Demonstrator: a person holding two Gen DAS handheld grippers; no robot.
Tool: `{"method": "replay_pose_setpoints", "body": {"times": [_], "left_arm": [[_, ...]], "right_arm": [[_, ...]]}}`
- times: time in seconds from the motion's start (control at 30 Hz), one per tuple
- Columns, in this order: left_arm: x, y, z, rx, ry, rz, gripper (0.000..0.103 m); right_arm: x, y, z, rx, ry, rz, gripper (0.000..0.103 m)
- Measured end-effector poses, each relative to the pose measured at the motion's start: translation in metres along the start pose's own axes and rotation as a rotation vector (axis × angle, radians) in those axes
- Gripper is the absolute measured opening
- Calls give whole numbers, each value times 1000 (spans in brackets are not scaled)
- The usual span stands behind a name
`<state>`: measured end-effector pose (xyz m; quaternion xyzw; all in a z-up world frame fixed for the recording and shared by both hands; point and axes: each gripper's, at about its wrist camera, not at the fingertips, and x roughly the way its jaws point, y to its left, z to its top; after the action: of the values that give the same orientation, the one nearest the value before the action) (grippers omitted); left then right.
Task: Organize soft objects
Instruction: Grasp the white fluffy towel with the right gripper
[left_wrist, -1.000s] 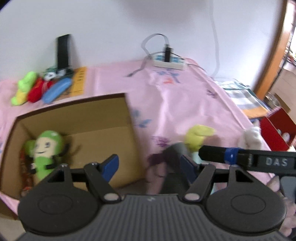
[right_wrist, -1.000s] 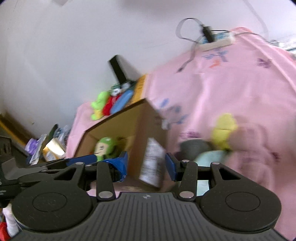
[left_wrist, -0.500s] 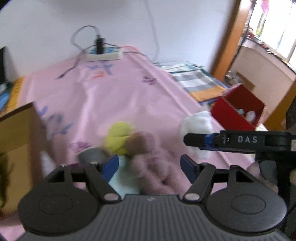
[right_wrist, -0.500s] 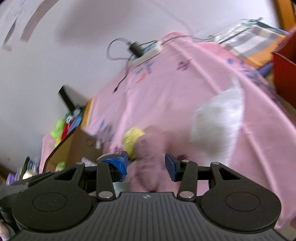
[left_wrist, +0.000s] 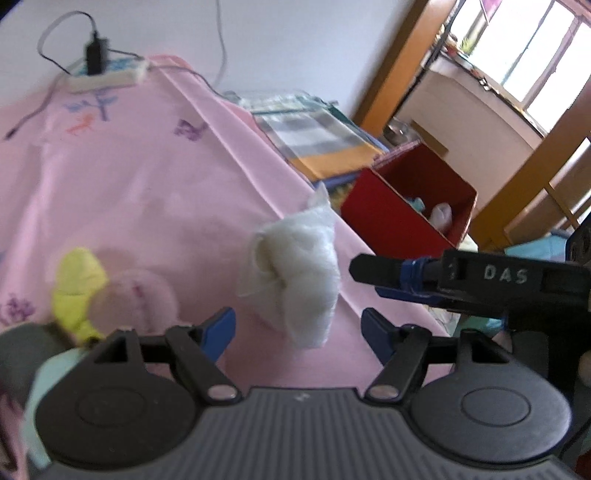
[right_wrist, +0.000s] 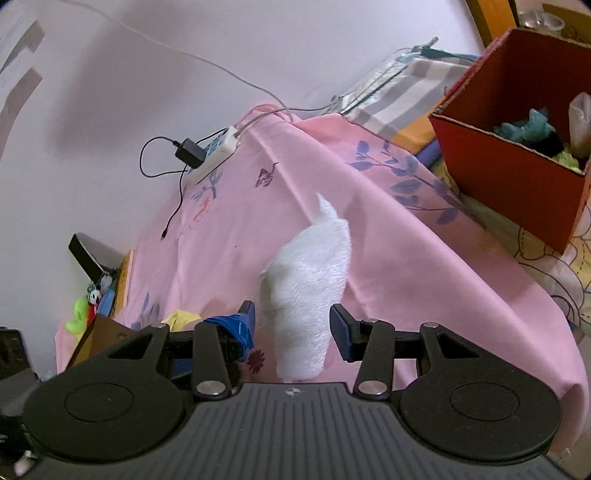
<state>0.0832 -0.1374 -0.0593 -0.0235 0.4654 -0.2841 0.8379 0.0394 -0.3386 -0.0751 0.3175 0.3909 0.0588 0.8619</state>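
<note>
Both fingers of the right gripper (right_wrist: 291, 328) stand spread around the white plush (right_wrist: 310, 291), contact unclear, left gripper (left_wrist: 297, 332) wide and empty beside it, pink toy (left_wrist: 136, 295) blurred.

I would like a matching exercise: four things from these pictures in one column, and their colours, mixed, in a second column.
Things:
1. fluffy toy
2. open box
3. tablecloth
4. adapter on the power strip

Colours:
A. pink
B. black
C. white
D. red

Pairs: 1-C, 2-D, 3-A, 4-B
</note>
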Motion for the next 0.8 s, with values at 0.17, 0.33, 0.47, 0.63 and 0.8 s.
{"method": "replay_pose_setpoints", "body": {"times": [0.17, 0.33, 0.47, 0.63, 0.8], "left_arm": [[27, 7, 10, -17, 32, -4, 74], [48, 18, 19, -45, 59, -13, 75], [58, 19, 24, -59, 77, -55, 75], [72, 19, 23, -52, 86, -40, 74], [72, 20, 24, -42, 72, -58, 71]], "right_arm": [[11, -9, 10, 35, 11, 0, 30], [26, -11, 18, 51, 32, -5, 30], [39, -12, 20, 55, 56, -21, 30], [60, -16, 20, 103, 115, 17, 32], [64, -10, 21, 70, 118, 27, 30]]}}
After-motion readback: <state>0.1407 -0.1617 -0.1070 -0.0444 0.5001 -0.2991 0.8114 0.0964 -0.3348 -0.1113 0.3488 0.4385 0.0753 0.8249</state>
